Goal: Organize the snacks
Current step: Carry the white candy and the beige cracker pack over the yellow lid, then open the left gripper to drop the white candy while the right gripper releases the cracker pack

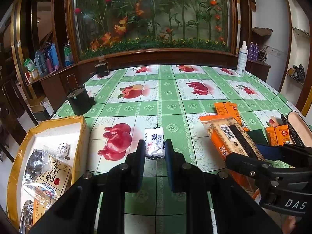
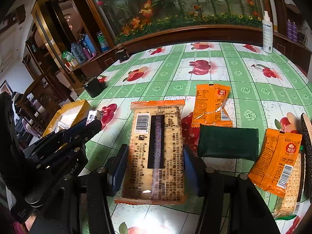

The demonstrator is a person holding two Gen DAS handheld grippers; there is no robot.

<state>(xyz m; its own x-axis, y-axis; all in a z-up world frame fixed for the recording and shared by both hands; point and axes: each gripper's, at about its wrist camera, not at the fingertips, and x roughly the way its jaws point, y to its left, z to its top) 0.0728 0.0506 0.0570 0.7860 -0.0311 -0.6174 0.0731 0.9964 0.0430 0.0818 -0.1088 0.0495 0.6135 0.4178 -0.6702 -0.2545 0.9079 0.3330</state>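
Left gripper (image 1: 155,148) clamping a small white nougat candy (image 1: 154,143) with blue floral print, over the green fruit-print tablecloth (image 1: 171,97); yellow-taped box (image 1: 58,124) of snack packets sitting at left; right gripper (image 1: 267,146) gripping a cracker pack (image 1: 224,134) at right; orange sachets (image 1: 227,108) lying beyond

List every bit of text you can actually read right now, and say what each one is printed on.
"牛轧" on the small white candy held in the left gripper.
"DAS" on the right gripper body.
"旭东" on the orange packet.
"0563-3951177" on the cracker pack.
Large brush characters on the beige bag in the box: too distorted to read.
Spray bottle label: blurred.
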